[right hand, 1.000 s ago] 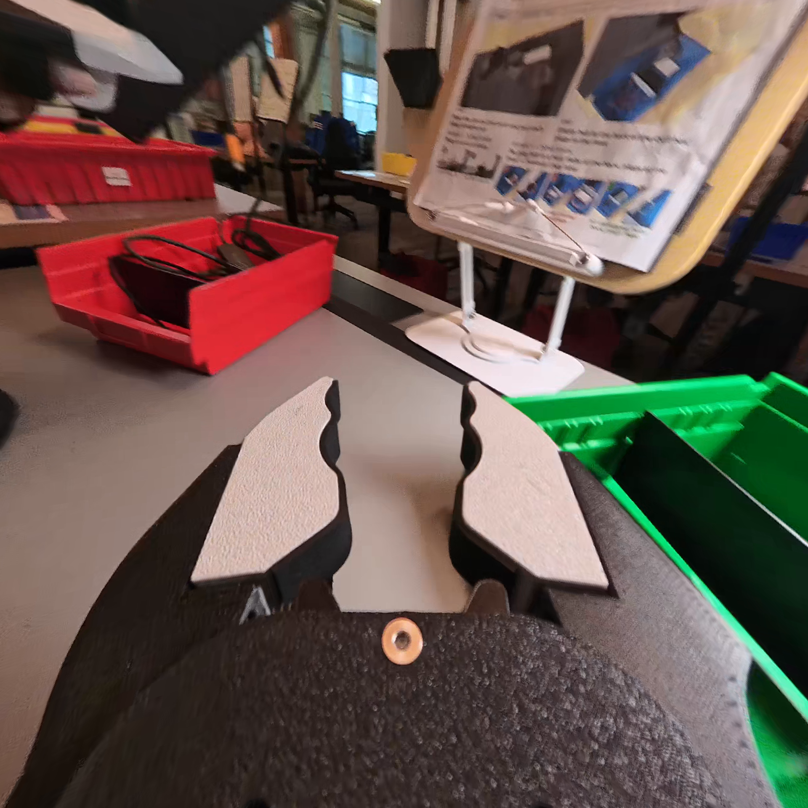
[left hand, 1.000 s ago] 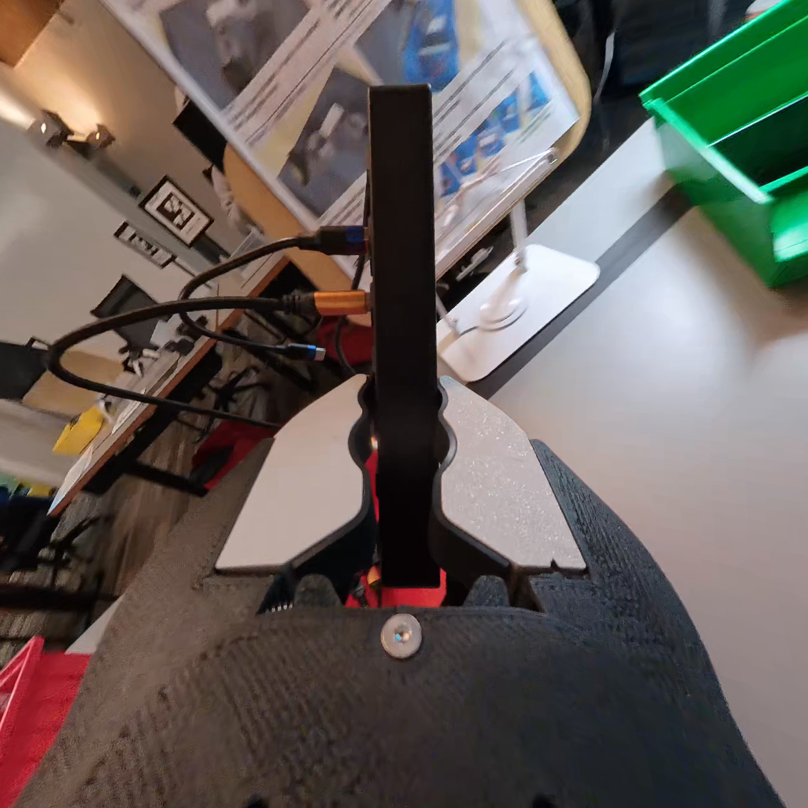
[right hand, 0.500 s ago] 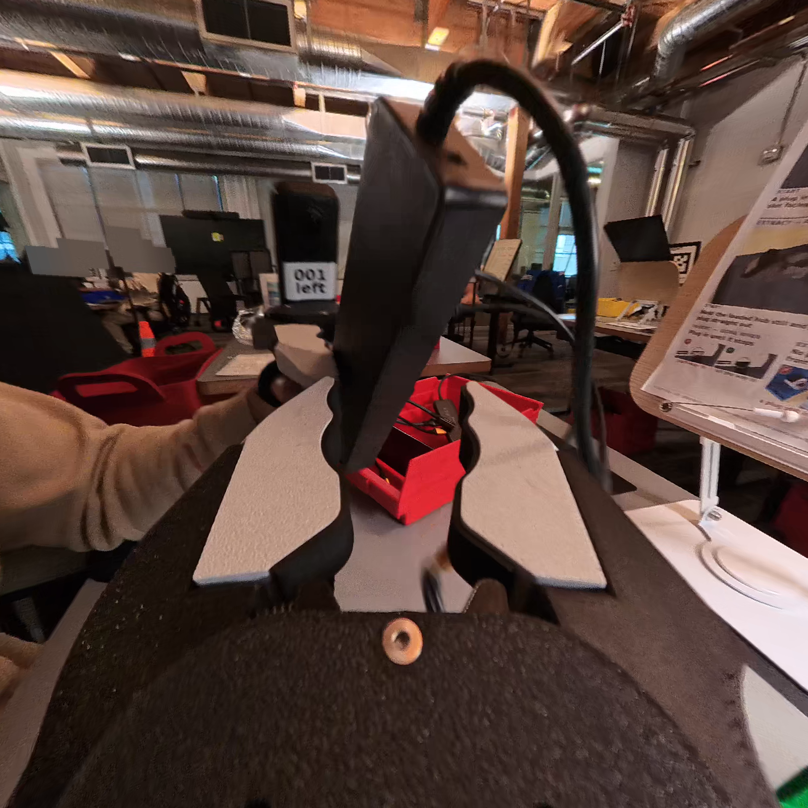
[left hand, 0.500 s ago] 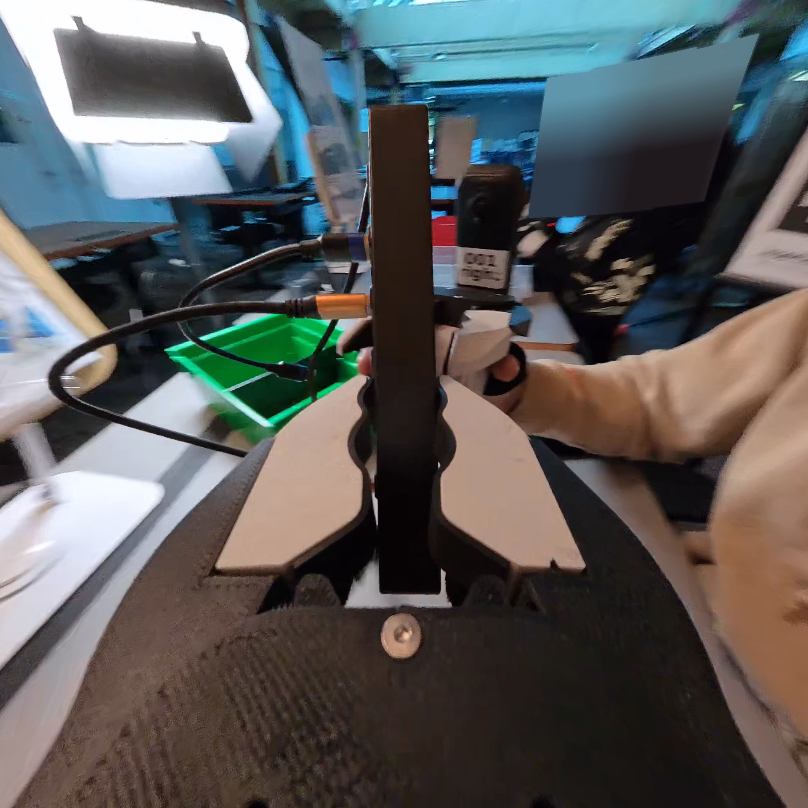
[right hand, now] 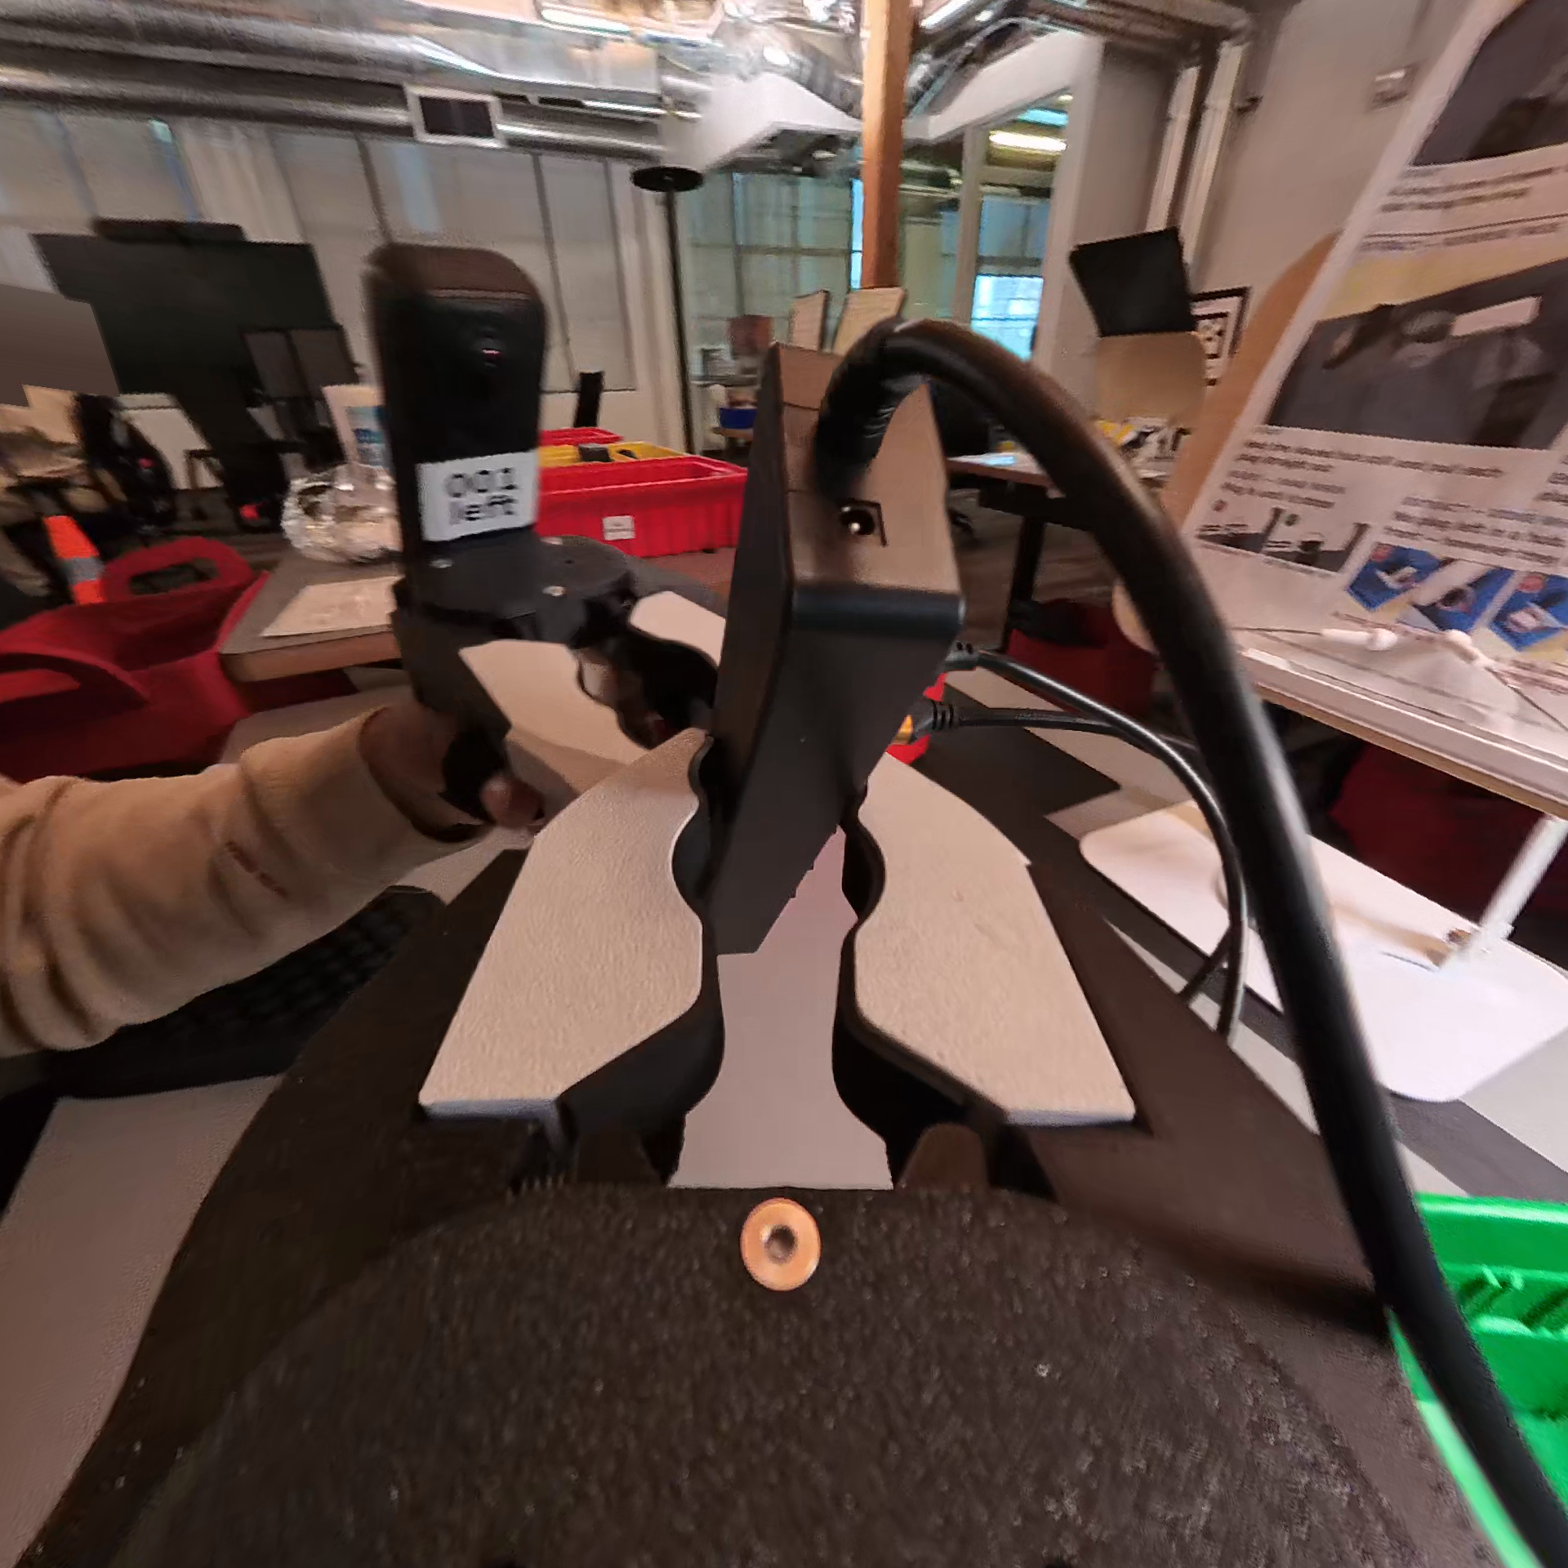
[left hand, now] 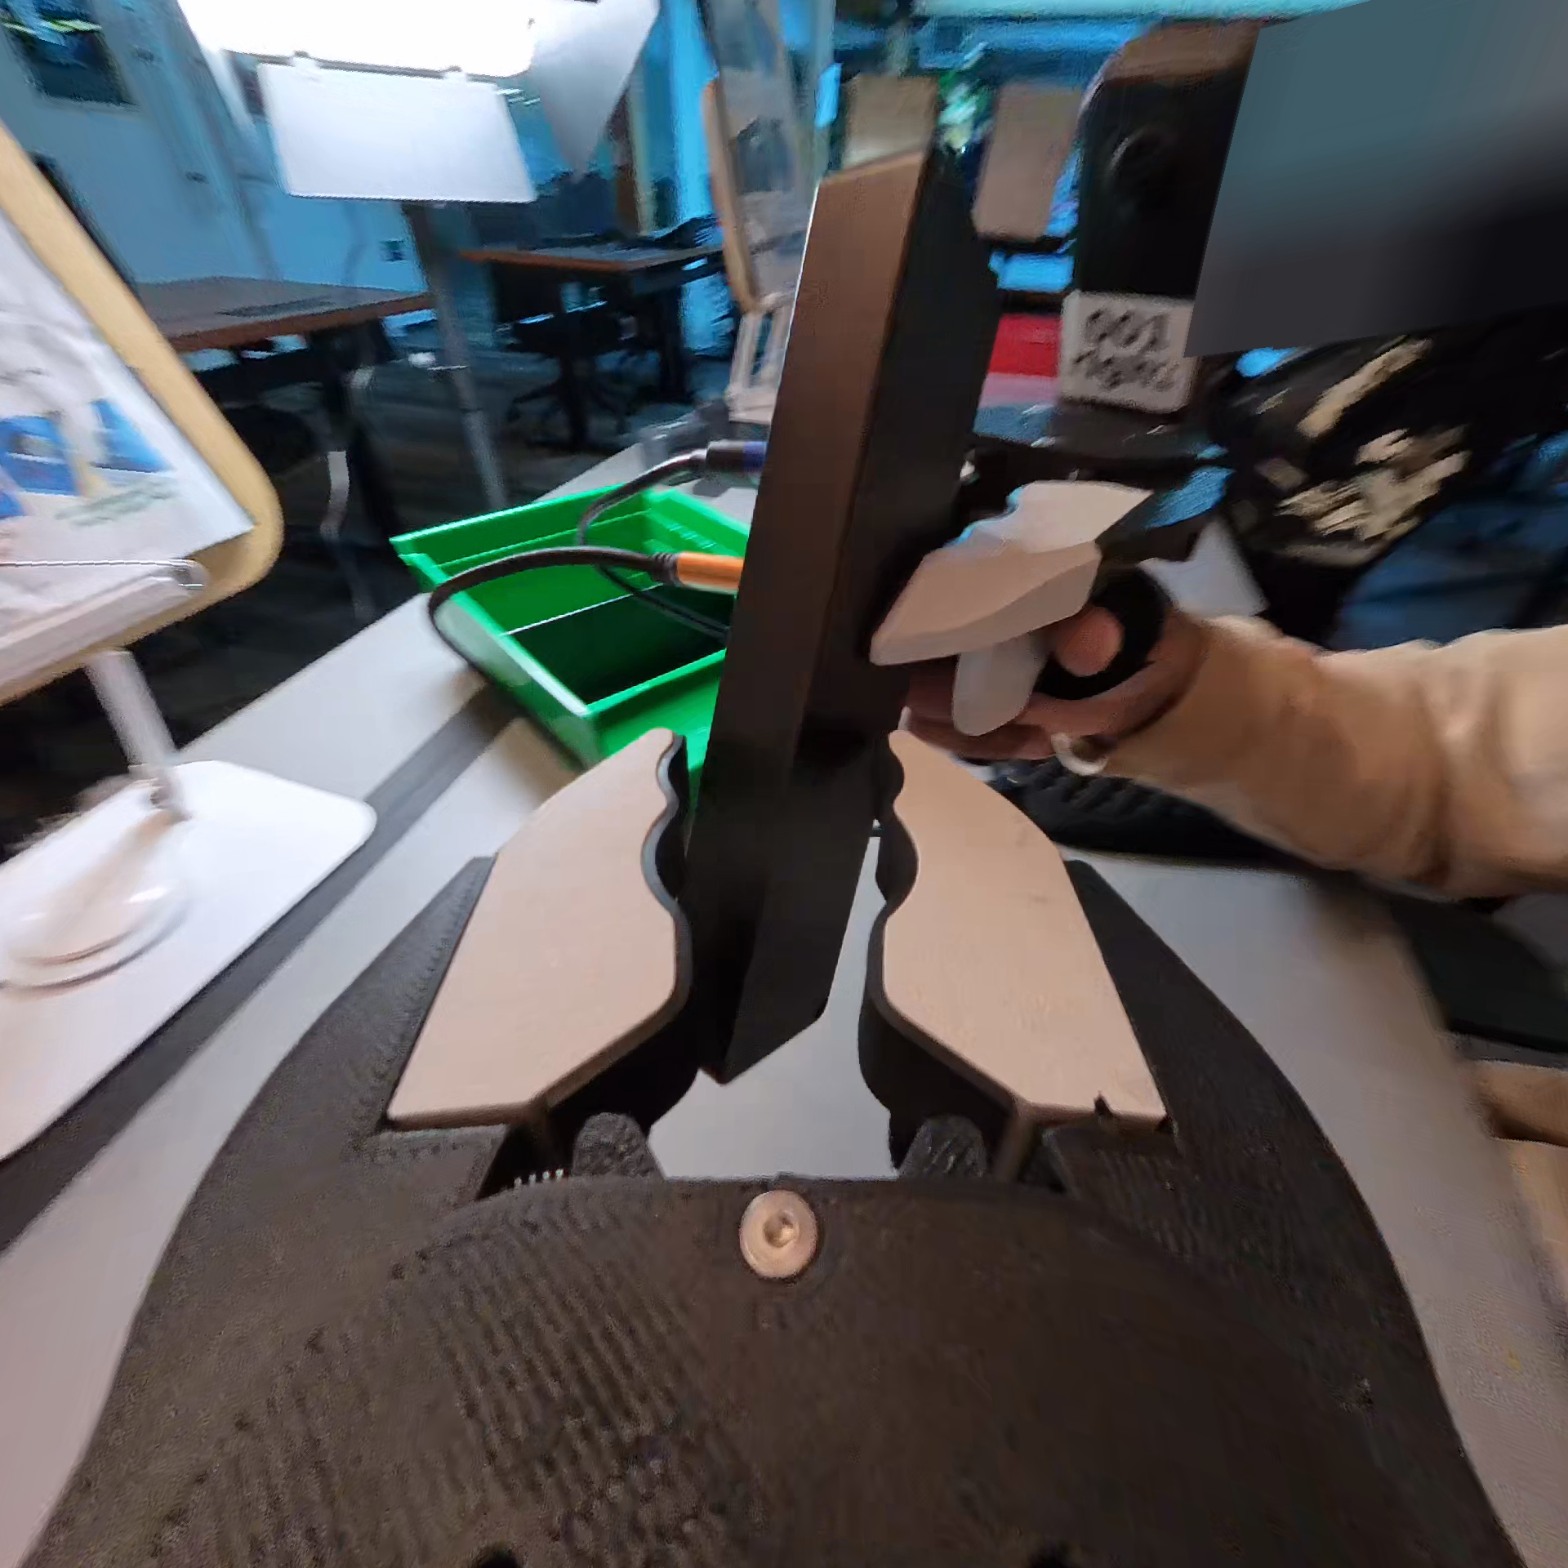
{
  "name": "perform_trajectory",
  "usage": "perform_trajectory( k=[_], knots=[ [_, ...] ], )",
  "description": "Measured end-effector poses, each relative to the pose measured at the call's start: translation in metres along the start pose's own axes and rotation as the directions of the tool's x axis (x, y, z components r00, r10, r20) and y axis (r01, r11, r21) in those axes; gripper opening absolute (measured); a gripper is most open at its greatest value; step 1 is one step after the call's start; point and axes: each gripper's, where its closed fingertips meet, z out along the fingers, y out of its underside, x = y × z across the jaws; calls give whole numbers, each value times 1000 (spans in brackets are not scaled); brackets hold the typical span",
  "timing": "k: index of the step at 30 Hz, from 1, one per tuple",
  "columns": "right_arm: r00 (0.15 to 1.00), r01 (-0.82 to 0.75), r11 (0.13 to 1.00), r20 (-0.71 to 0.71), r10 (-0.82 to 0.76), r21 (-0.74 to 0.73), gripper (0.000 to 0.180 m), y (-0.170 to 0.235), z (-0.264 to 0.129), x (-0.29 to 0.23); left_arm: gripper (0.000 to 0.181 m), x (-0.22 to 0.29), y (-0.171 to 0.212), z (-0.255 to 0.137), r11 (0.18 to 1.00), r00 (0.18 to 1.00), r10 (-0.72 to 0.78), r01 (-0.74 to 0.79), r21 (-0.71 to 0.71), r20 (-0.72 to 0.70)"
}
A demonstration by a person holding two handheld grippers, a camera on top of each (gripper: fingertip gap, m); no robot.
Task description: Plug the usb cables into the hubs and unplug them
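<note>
A black USB hub (left hand: 848, 526) stands on end between both grippers, tilted. My left gripper (left hand: 781, 755) has its jaws parted around the hub's lower end with a gap at the right finger. My right gripper (right hand: 776, 781) is shut on the same hub (right hand: 814, 679); one of its fingers (left hand: 993, 577) presses the hub's right face in the left wrist view. Two thin cables stay plugged in, one with an orange connector (left hand: 696, 570) and one with a dark connector (left hand: 730, 458). The hub's thick black cable (right hand: 1188, 679) arcs over to the right.
A green bin (left hand: 594, 645) stands on the grey table (left hand: 339, 730) behind the hub, and its edge shows at lower right (right hand: 1510, 1324). An instruction board on a white stand (left hand: 110, 848) is at the left. A red bin (right hand: 645, 501) sits far back. A person's sleeve (left hand: 1358, 764) reaches in.
My right gripper has closed on the hub. My left gripper's jaws have widened and the hub now leans inside them. Both views swung round earlier.
</note>
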Motion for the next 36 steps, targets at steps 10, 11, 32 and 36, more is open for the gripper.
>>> perform_trajectory(
  k=[10, 11, 32, 36],
  knots=[
    [975, -68, 996, -215, 52, -66, 26, 18, 9, 10, 58, -26, 33, 19, 896, 842, 426, -342, -284, 330],
    [974, -71, 995, -220, 55, -69, 26, 19, 10, 9, 57, -28, 35, 19, 890, 828, 440, -352, -290, 347],
    [904, 182, 981, 380, -196, 75, 38, -67, -52, -109, 56, -38, -50, -71, 917, 997, -23, -9, 400, 74],
    [962, 133, 977, 217, -168, 164, 33, -94, -74, -63, 56, -27, -54, -78, 850, 972, -110, 201, 487, -209]
  ],
)
